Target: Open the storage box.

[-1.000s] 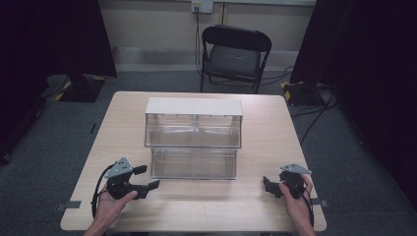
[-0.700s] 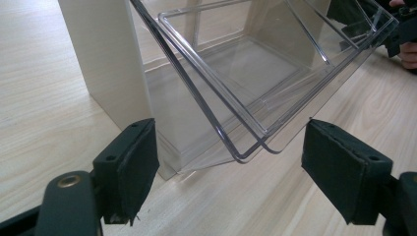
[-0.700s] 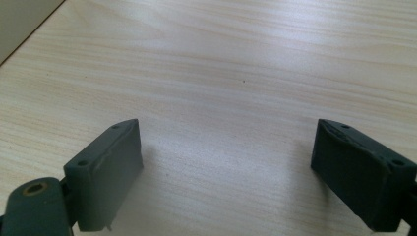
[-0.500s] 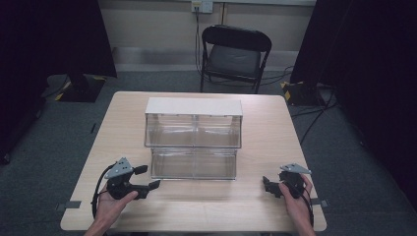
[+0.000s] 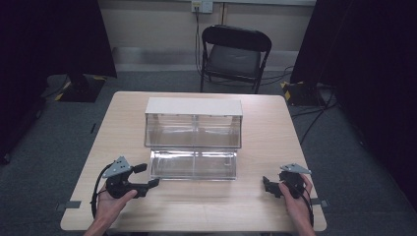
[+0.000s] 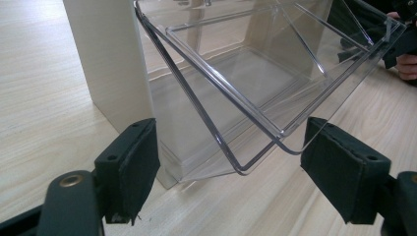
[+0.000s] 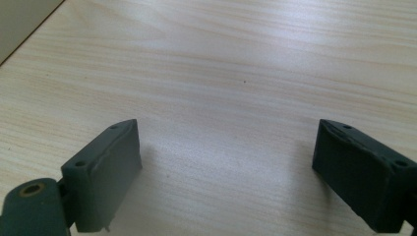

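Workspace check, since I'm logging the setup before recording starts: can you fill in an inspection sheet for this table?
Surface: light wooden table, bare around the cabinet.
Job's things: clear two-drawer cabinet with a white top at the table's middle; its lower clear drawer is pulled out toward the person and looks empty.
Clutter: nothing seen.
Grippers: left gripper open, jaws facing the drawer's near corner, not touching it; right gripper open over bare wood, holding nothing.
Cables: black cable loops from the left gripper; more cables on the floor at right.
Surroundings: black folding chair behind the table, grey carpet, dark curtains.
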`<state>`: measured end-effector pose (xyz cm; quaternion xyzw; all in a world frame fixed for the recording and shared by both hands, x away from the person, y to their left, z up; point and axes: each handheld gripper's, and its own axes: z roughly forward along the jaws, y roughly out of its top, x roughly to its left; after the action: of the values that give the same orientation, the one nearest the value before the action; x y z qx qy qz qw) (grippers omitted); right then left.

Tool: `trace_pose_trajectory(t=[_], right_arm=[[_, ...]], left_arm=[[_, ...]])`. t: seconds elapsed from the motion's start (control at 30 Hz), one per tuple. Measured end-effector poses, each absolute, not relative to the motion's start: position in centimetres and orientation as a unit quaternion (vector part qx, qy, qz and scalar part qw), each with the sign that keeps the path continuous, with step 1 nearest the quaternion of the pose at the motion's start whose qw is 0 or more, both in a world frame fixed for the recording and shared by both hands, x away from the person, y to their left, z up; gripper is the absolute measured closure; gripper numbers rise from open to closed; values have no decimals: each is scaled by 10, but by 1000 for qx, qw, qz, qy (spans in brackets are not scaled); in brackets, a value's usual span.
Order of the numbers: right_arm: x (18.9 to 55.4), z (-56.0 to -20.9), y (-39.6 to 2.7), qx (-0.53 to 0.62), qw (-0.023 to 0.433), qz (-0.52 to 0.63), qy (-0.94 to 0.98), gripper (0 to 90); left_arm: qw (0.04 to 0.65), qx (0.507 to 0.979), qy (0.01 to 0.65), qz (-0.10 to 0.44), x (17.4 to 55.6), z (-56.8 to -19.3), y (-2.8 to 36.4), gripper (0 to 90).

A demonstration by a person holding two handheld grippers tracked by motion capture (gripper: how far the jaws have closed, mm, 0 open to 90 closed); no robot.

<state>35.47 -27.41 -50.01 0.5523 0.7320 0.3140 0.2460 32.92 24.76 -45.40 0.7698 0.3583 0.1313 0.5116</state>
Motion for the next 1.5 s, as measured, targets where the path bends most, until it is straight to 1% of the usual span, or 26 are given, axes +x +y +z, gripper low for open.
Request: trace_pose_trajectory(t=[0.2, 0.37, 1.5], right_arm=[[355, -500, -274, 552, 246, 314, 732, 101], [355, -500, -274, 553, 246, 314, 732, 100], [355, -500, -274, 552, 245, 314, 732, 97]], left_arm=[[512, 768, 361, 131, 330, -453, 246, 166], [517, 766, 359, 131, 331, -452, 245, 155], [530, 758, 354, 141, 332, -441, 240, 156]])
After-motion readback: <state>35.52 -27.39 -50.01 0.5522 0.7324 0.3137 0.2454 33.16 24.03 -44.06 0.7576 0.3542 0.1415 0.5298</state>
